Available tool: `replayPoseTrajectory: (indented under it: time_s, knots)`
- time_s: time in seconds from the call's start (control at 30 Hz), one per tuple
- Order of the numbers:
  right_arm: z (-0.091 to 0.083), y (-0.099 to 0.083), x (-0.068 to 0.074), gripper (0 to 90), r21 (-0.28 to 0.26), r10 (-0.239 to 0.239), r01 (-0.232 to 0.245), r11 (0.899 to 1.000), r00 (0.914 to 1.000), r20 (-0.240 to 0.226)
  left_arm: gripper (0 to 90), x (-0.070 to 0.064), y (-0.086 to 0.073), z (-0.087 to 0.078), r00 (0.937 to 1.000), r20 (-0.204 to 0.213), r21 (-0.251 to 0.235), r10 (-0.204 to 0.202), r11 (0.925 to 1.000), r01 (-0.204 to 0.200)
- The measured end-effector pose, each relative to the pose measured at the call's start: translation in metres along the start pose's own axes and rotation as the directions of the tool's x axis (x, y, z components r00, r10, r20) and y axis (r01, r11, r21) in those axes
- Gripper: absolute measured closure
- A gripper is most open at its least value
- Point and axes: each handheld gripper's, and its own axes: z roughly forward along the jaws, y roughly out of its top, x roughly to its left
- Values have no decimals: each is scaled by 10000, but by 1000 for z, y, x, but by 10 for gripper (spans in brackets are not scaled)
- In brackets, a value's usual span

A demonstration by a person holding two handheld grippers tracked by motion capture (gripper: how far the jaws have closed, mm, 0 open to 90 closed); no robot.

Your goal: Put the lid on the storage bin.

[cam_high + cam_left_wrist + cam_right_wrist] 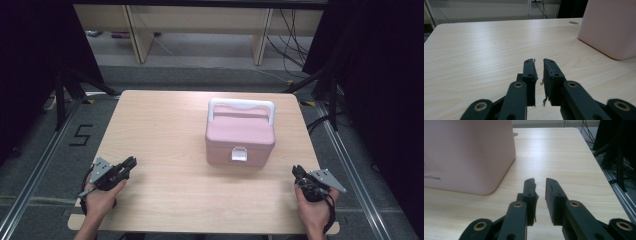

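1. The high view looks forward and down from above the person's side, taking in the whole counter (165,150) and the floor beyond.
2. The left gripper view sits low, just above the counter, looking along the left hand-held gripper (539,61) toward the far edge.
3. The right gripper view rides equally low (and very near) on the right hand-held gripper (539,180).
4. All three share the pink box (240,137).
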Motion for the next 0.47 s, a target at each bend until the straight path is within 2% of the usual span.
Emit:
replayPoseTrajectory:
  time_s: [0.07,0.1,0.13,0.2,0.23,0.27,0.3,0.33,0.37,0.43,0.47]
  knots:
    - [1,-2,1,783,-143,78,-79,9999,10000,-43,772,2,-1,-2,9999,-62,-123,-114,9999,114]
    - [1,-3,3,781,-153,311,-312,9994,9995,-28,767,2,-2,-2,9999,-14,-246,-140,9996,140]
    - [2,-3,3,777,-190,336,-340,9992,9992,-207,759,2,-2,-2,9999,9,-285,-117,9995,117]
    - [1,-5,4,762,-213,465,-468,9987,9988,-133,742,1,-3,-3,9999,-26,-355,-120,9993,119]
    - [2,-6,3,752,-329,360,-363,9988,9993,-108,735,0,-2,-3,10000,-7,-350,-5,9994,4]
    - [0,-5,4,742,-96,265,-264,9996,9995,141,728,-1,-3,-3,10000,-42,-365,10,9993,-11]
    - [0,-5,4,732,-239,232,-233,9994,9997,-27,721,-2,-3,-2,10000,-28,-398,37,9992,-39]
    - [0,-6,5,723,-361,390,-394,9986,9992,-130,711,-2,-2,-3,9999,-43,-342,108,9994,-110]
    - [0,-5,5,713,-223,349,-347,9991,9993,112,701,-3,-2,-3,9998,-138,-246,146,9996,-149]
    - [2,-6,4,686,-585,330,-337,9977,9994,-124,680,-3,-3,-3,9997,-131,-368,206,9991,-211]
    - [1,-7,5,677,-556,457,-461,9974,9989,-100,669,-3,-3,-3,9996,-125,-377,259,9989,-264]
